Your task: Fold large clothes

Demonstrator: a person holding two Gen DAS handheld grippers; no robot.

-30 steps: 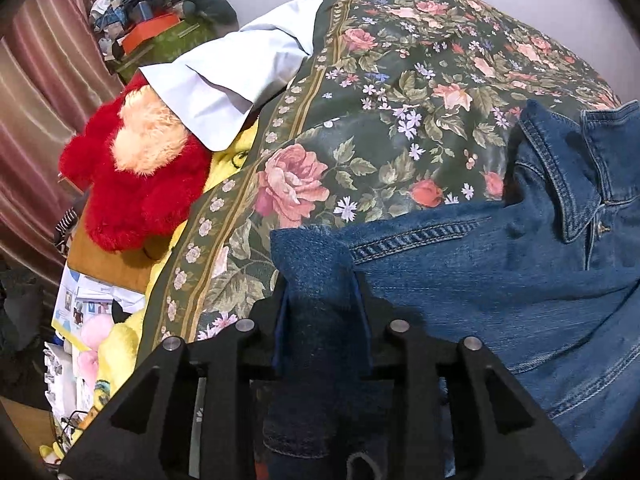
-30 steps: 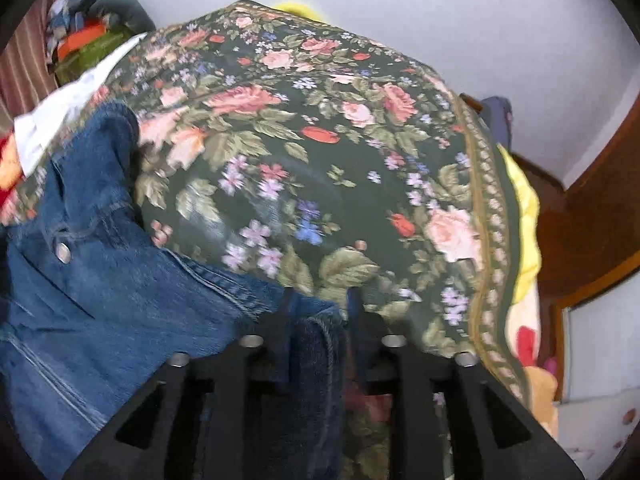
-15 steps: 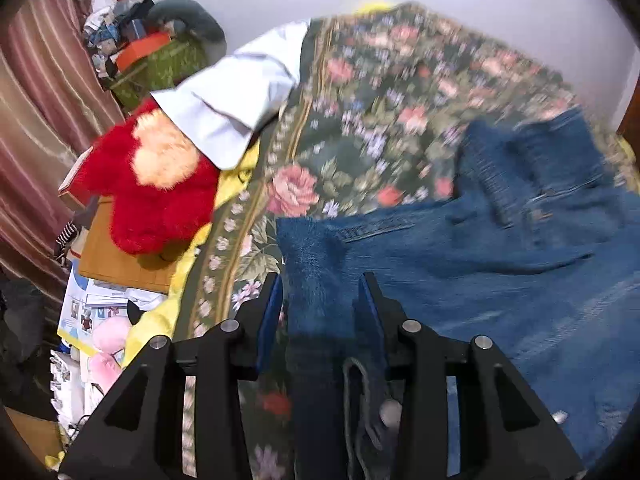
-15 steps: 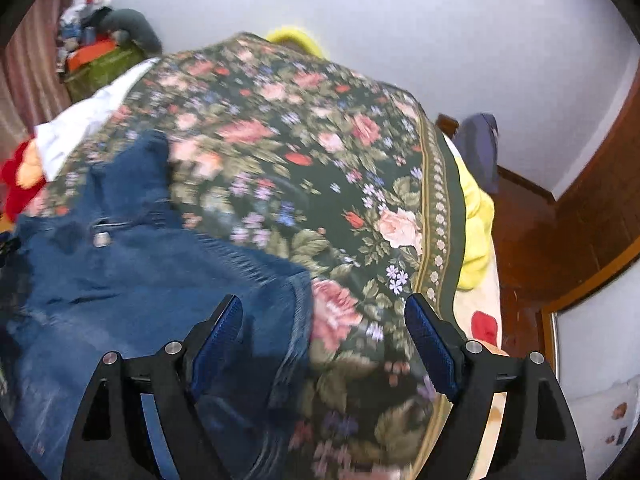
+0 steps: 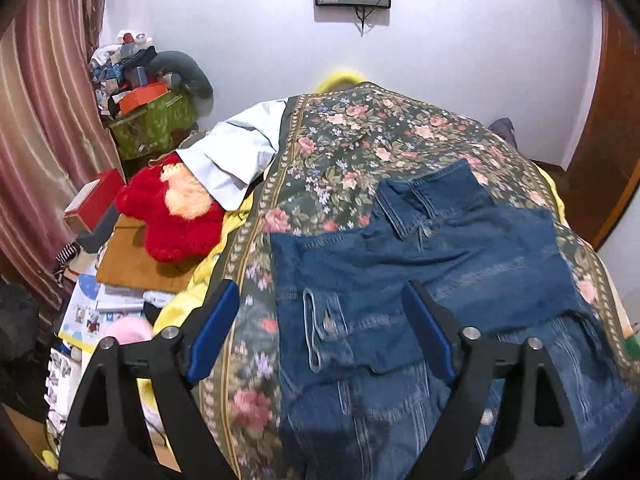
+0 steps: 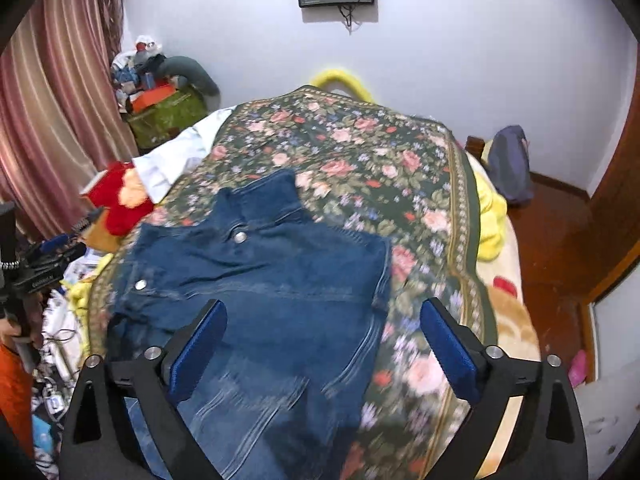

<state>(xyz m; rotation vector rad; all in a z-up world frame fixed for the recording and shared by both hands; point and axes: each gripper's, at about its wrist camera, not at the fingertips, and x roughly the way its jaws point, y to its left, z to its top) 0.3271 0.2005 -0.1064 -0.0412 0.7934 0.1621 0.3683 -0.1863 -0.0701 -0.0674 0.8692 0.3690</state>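
Observation:
A blue denim jacket (image 5: 432,264) lies on the floral bedspread (image 5: 360,152), collar toward the far wall, with its sleeves folded in over the body. It also shows in the right wrist view (image 6: 260,280). My left gripper (image 5: 320,320) is open and empty, raised above the jacket's left side. My right gripper (image 6: 320,340) is open and empty, raised above the jacket's right side. Neither gripper touches the denim.
A red plush toy (image 5: 172,220) and a pale blue shirt (image 5: 236,152) lie at the bed's left edge. Boxes and clutter (image 5: 144,108) stand by the curtain. A yellow blanket (image 6: 490,216) hangs off the right side; wooden floor (image 6: 560,248) beyond.
Both grippers were shut on the jacket's sleeve edges. They opened, let the denim drop onto the bed, and pulled back and up. The jacket now lies folded in.

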